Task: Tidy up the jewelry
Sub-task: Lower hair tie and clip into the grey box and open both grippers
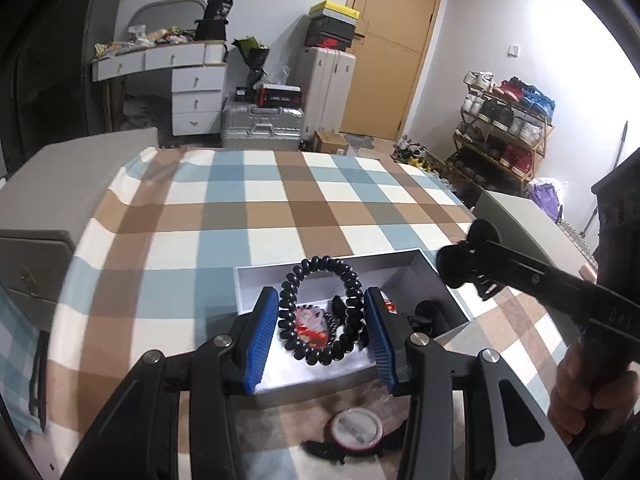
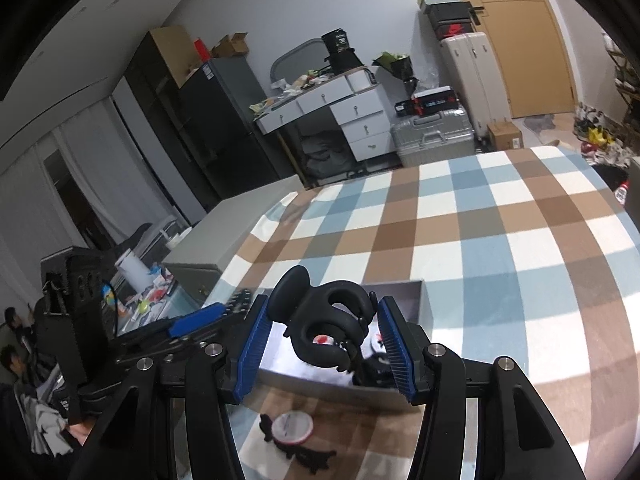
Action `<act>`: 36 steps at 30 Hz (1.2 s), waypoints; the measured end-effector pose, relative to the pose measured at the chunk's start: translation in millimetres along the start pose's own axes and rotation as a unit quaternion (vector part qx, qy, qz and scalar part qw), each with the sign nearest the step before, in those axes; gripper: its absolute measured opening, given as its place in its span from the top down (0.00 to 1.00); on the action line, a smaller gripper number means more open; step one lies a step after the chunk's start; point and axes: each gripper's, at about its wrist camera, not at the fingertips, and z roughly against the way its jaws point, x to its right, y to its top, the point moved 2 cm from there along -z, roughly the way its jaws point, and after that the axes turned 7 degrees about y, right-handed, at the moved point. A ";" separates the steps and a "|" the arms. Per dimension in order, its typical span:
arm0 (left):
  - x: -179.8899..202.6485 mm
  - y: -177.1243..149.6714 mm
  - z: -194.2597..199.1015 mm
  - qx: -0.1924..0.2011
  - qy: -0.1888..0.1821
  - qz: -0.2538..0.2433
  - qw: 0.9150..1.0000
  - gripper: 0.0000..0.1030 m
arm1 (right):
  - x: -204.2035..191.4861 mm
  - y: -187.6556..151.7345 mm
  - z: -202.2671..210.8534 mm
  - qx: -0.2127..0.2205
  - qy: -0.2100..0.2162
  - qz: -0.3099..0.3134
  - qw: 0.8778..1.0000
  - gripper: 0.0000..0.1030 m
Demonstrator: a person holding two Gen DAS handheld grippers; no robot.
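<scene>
With the left gripper point(image 1: 322, 328) clenched on the black spiral hair tie point(image 1: 320, 312) and the right gripper point(image 2: 324, 340) grasping the black claw clip point(image 2: 326, 324), carry both level over the grey box point(image 1: 436, 280), lowering each inside before releasing.

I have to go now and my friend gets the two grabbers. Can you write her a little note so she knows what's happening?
Left gripper: shut on a black spiral hair tie, held above the grey box.
Right gripper: shut on a black claw hair clip, also over the box.
The box sits on the checked tablecloth and already holds some red-and-white and black pieces.
Left out: a round badge and a black piece on the cloth, in front of the box.
Next, probably: put both held things in the box, then fetch those two.
</scene>
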 end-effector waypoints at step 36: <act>14.9 -0.7 -35.6 -0.044 -0.027 -0.020 0.998 0.60 | 26.1 -8.5 -51.2 -0.064 -0.002 -0.004 0.998 0.46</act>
